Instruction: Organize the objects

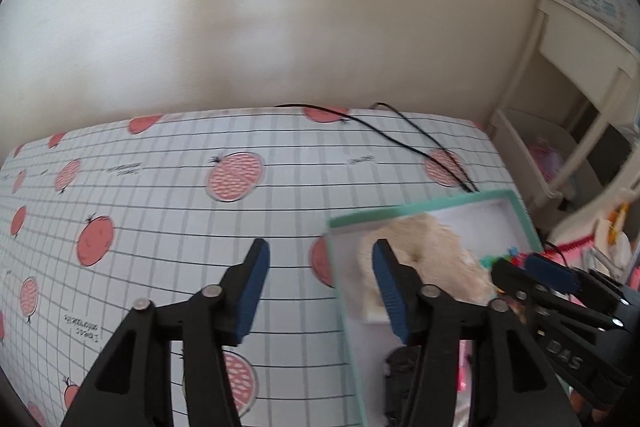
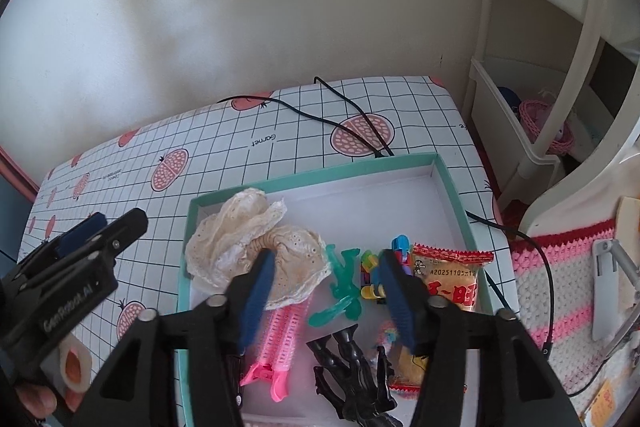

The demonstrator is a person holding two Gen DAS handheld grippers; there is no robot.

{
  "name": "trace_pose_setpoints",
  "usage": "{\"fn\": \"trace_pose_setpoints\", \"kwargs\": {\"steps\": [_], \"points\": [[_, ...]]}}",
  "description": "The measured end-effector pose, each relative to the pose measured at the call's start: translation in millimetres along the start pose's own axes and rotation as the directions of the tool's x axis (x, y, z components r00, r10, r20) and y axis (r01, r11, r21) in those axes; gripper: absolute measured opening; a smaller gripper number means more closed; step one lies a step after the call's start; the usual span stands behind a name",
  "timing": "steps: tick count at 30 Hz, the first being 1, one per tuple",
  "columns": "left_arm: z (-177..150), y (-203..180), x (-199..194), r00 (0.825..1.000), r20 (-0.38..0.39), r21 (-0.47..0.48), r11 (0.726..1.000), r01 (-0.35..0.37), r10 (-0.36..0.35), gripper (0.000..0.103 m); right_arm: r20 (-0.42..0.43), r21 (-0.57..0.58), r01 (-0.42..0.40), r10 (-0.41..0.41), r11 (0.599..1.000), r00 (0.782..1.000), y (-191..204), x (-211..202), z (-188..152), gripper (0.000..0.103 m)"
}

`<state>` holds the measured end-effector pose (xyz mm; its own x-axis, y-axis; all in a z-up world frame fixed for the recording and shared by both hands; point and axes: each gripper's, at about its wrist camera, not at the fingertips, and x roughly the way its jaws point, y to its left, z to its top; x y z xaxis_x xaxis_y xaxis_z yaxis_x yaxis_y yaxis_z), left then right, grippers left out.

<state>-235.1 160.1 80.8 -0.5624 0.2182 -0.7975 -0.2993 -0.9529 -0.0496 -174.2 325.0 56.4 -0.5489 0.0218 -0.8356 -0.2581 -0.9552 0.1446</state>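
Note:
A teal-rimmed white box [image 2: 448, 183] lies on the table and holds a cream lace scrunchie [image 2: 248, 239], pink hair clips [image 2: 282, 343], a green toy [image 2: 342, 287], a colourful brick figure [image 2: 372, 271], a black skeleton hand [image 2: 352, 367] and a red-and-yellow snack packet [image 2: 456, 275]. My right gripper [image 2: 326, 283] is open and empty, hovering over the box contents. My left gripper [image 1: 320, 279] is open and empty at the box's [image 1: 520, 211] left edge, over the tablecloth; it shows in the right wrist view [image 2: 92, 227]. The scrunchie [image 1: 436, 247] is blurred there.
The table wears a grid cloth with pomegranate prints [image 2: 280, 147]. Black cables [image 2: 352, 119] run across it behind the box. A white shelf unit [image 2: 520, 131] with a pink basket [image 2: 548, 123] stands right. A pink-and-white crochet cover [image 2: 560, 291] lies to the right.

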Motion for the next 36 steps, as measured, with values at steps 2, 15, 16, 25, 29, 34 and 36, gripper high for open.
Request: {"fn": "trace_pose_setpoints", "kwargs": {"steps": [2, 15, 16, 25, 29, 34, 36], "points": [[0.3, 8.0, 1.7, 1.000, 0.004, -0.028, 0.999, -0.023, 0.023, 0.065, 0.007, 0.000, -0.003, 0.003, 1.000, 1.000, 1.0, -0.7, -0.3, 0.066], [1.5, 40.5, 7.0, 0.993, 0.007, -0.132, 0.984, -0.117, 0.119, 0.102, 0.031, -0.003, 0.003, -0.002, 1.000, 1.000, 5.9, -0.1, 0.9, 0.101], [1.0, 41.2, 6.4, 0.993, 0.008, -0.135, 0.984, -0.119, 0.122, 0.102, 0.035, -0.003, 0.004, -0.004, 1.000, 0.999, 5.9, -0.8, 1.0, 0.103], [2.7, 48.2, 3.6, 0.991, 0.025, -0.158, 0.979, -0.126, 0.132, 0.103, 0.044, -0.001, 0.003, -0.003, 1.000, 0.999, 7.6, -0.7, 1.7, 0.103], [2.5, 50.4, 2.4, 0.991, 0.029, -0.162, 0.979, -0.125, 0.131, 0.103, 0.038, -0.005, 0.006, -0.006, 1.000, 0.999, 10.4, 0.9, 1.3, 0.103], [0.2, 53.3, -0.8, 0.989, 0.045, -0.157, 0.979, -0.129, 0.137, 0.103, 0.044, -0.013, 0.009, -0.008, 1.000, 0.999, 14.6, -2.7, -0.6, 0.103], [-0.5, 54.3, -2.3, 0.991, 0.045, -0.151, 0.981, -0.121, 0.129, 0.103, 0.043, -0.013, 0.010, -0.009, 1.000, 0.999, 16.7, -4.5, -1.2, 0.103]]}}
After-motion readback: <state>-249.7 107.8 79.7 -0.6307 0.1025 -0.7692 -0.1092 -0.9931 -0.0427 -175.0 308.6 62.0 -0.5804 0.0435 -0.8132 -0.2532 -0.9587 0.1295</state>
